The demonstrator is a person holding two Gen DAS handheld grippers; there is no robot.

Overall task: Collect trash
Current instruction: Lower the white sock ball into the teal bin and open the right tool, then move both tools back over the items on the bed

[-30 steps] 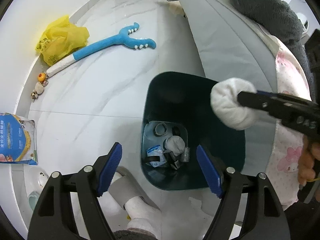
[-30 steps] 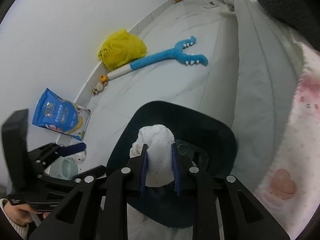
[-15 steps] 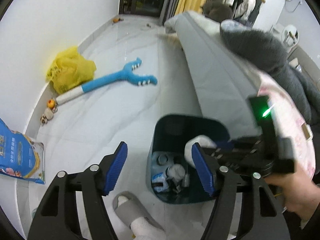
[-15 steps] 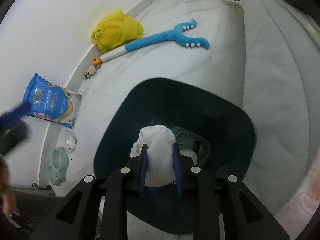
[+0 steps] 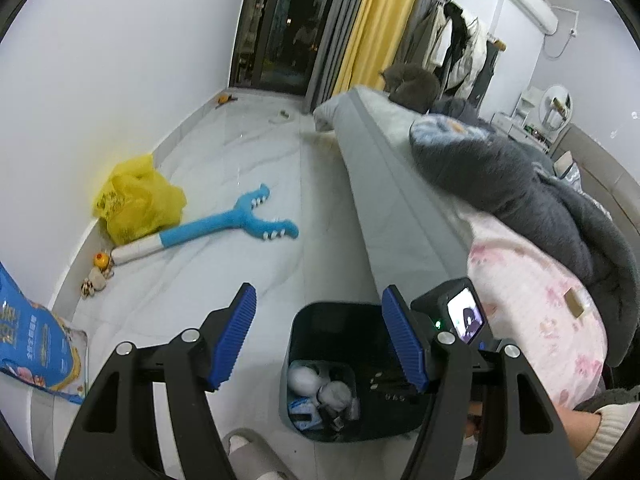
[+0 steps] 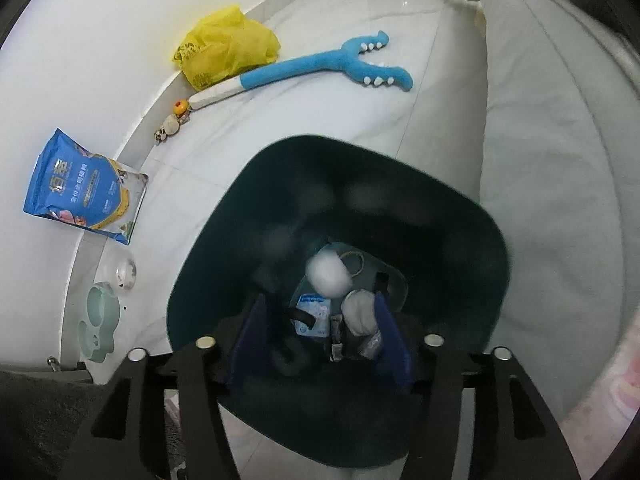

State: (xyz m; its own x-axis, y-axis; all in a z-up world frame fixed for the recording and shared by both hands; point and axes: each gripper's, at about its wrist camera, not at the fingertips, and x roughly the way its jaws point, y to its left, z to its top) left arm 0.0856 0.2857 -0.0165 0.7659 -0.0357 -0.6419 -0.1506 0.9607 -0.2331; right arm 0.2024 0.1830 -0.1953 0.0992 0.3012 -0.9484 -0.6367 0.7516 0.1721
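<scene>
White wad (image 6: 328, 272) lies in the bin (image 6: 472, 216), below the right hand-held gripper (image 6: 320, 336), whose jaws have just been opening and hold nothing; the left hand-held gripper (image 5: 320, 340) is wide, empty. Risk: hitting the rim on withdrawal, tipping it. At 11 o'clock: one yellow bag (image 6: 226, 50), one blue toy (image 6: 320, 66).
</scene>
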